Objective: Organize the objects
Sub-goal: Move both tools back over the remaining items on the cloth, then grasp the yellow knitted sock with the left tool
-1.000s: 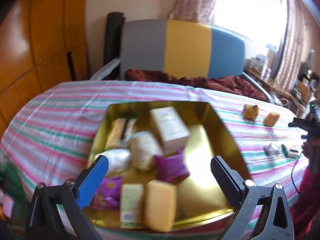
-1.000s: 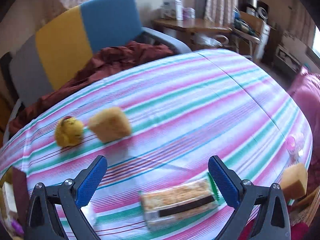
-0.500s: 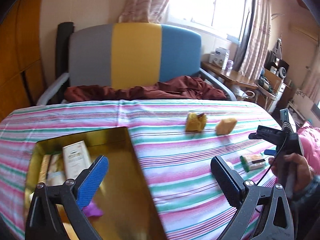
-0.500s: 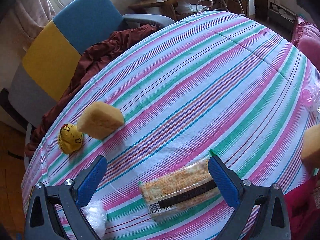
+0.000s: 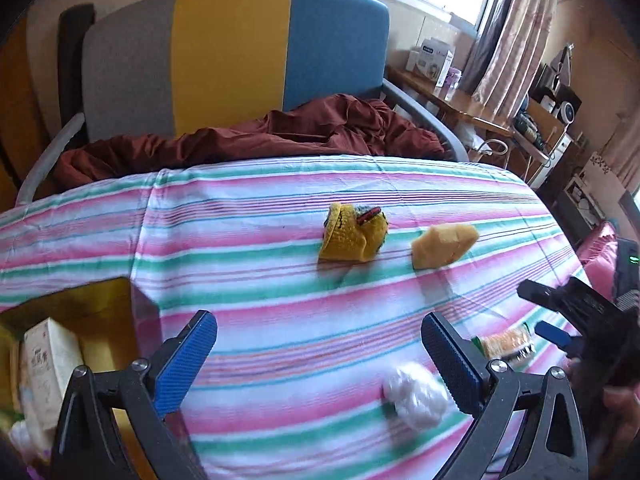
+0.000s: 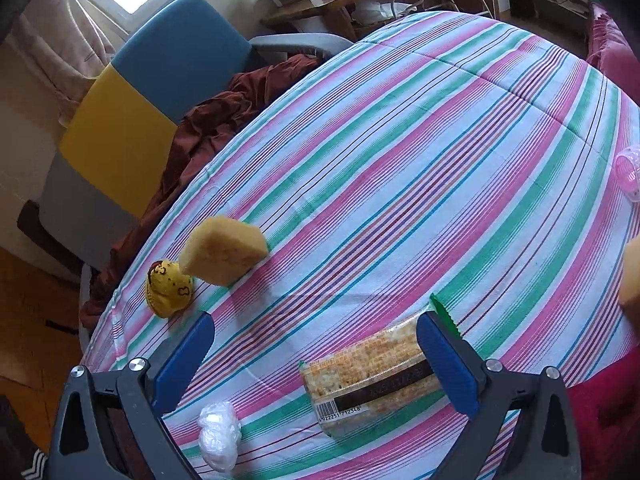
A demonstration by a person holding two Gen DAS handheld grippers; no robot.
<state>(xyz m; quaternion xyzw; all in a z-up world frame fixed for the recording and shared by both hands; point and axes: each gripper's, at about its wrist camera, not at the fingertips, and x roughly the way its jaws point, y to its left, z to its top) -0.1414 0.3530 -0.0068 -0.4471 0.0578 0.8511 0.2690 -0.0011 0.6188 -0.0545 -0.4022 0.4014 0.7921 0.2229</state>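
Note:
A yellow knitted toy (image 5: 352, 234) (image 6: 168, 290) and a tan sponge wedge (image 5: 442, 245) (image 6: 222, 250) lie on the striped tablecloth (image 5: 280, 280). A white wrapped ball (image 5: 416, 396) (image 6: 218, 434) and a clear cracker packet (image 6: 372, 372) (image 5: 506, 344) lie nearer. My left gripper (image 5: 320, 354) is open and empty above the cloth. My right gripper (image 6: 316, 358) is open and empty, low over the cracker packet, whose right end lies by the right finger. The gold tray (image 5: 100, 300) with a white box (image 5: 48, 364) shows at the left edge.
A grey, yellow and blue chair (image 5: 236, 60) with a dark red cloth (image 5: 260, 136) stands behind the table. A wooden side table (image 5: 460, 100) with boxes is at the back right. A pink cup (image 6: 628, 170) and another tan sponge (image 6: 632, 276) sit at the table's right edge.
My left gripper has swung right, away from the gold tray toward the loose objects. My right gripper has lowered and closed in on the cracker packet. Both stay open.

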